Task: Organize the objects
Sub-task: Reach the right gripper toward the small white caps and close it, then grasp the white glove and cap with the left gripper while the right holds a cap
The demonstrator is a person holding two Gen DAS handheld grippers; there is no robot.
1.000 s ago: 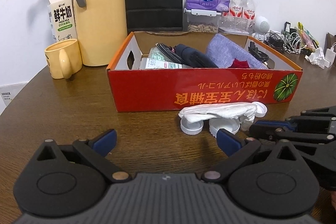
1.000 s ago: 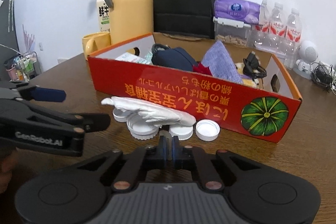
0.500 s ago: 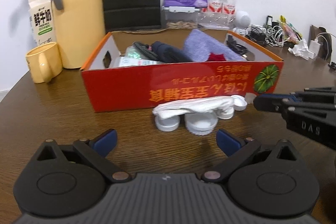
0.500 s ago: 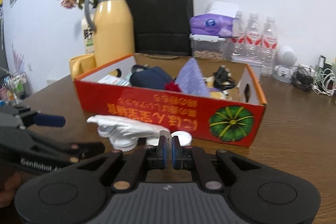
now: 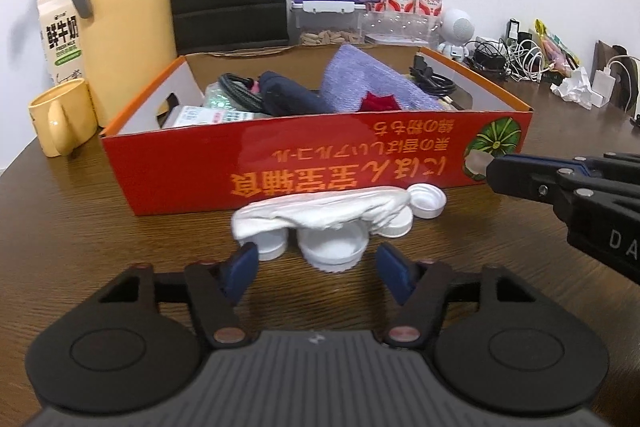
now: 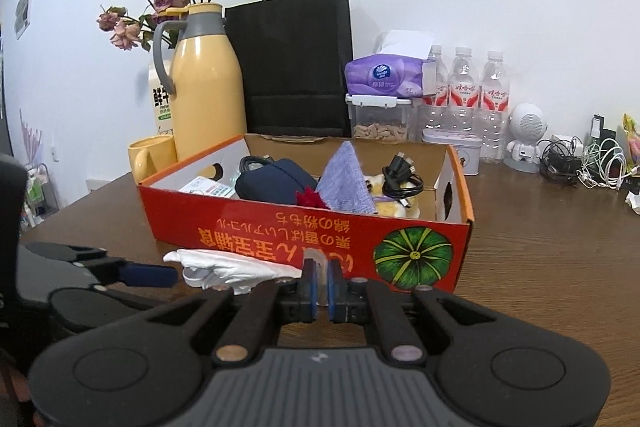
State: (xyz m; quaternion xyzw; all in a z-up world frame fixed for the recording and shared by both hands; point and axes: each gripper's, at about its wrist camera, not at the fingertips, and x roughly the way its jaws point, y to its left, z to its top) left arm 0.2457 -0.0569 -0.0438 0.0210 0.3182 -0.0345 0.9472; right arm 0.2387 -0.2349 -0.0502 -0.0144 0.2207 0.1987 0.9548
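In front of the red box [image 5: 316,163]: white lids [image 5: 332,247] under a white glove [image 5: 320,213] on the bench [image 5: 80,227].
Left gripper [image 5: 316,269] at 6 o'clock of the lids, fingers closing, nothing pinched yet. Right gripper [image 6: 320,285] clamped on a small translucent cap [image 6: 318,259]. Step: picking up; next, advance and pinch a lid.

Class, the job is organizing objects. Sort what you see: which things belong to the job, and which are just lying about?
In the job: red box, white caps, white cloth, left gripper closing around a cap, right gripper pinching a cap.

Lying about: yellow thermos, mug, water bottles, black bag.
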